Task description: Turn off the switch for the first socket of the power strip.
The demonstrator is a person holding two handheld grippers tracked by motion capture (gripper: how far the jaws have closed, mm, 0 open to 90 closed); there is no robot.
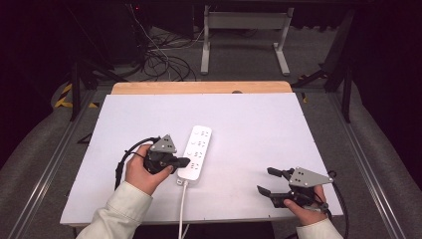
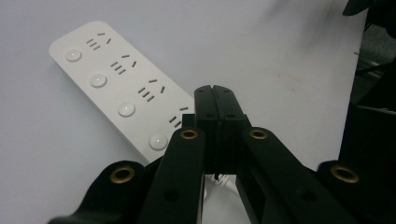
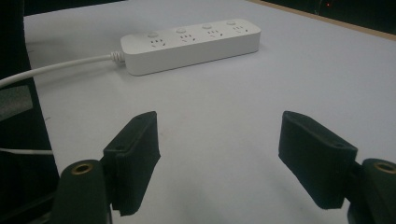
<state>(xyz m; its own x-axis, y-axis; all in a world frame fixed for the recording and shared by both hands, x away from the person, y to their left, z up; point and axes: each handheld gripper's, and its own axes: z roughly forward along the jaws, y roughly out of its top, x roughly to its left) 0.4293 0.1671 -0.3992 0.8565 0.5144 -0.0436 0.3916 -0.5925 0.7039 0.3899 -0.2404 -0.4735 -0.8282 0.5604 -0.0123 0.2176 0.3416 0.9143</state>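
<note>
A white power strip [image 1: 196, 152] with several sockets and round buttons lies in the middle of the white table top [image 1: 249, 124], its white cable [image 1: 182, 209] running off the near edge. My left gripper [image 1: 184, 161] is shut with nothing between its pads, its tip just over the strip's left side near the cable end. In the left gripper view the strip [image 2: 116, 84] lies beyond the closed jaws of the left gripper [image 2: 215, 93]. My right gripper [image 1: 265, 180] rests at the near right, open and empty. Its own view shows the right gripper [image 3: 219, 154] and the strip [image 3: 191, 43] far ahead.
A wooden strip [image 1: 199, 87] borders the table's far edge. Beyond it stand a grey metal frame [image 1: 244, 35] and tangled cables [image 1: 159, 59] on the floor. Metal rails [image 1: 368, 164] run along both sides of the table.
</note>
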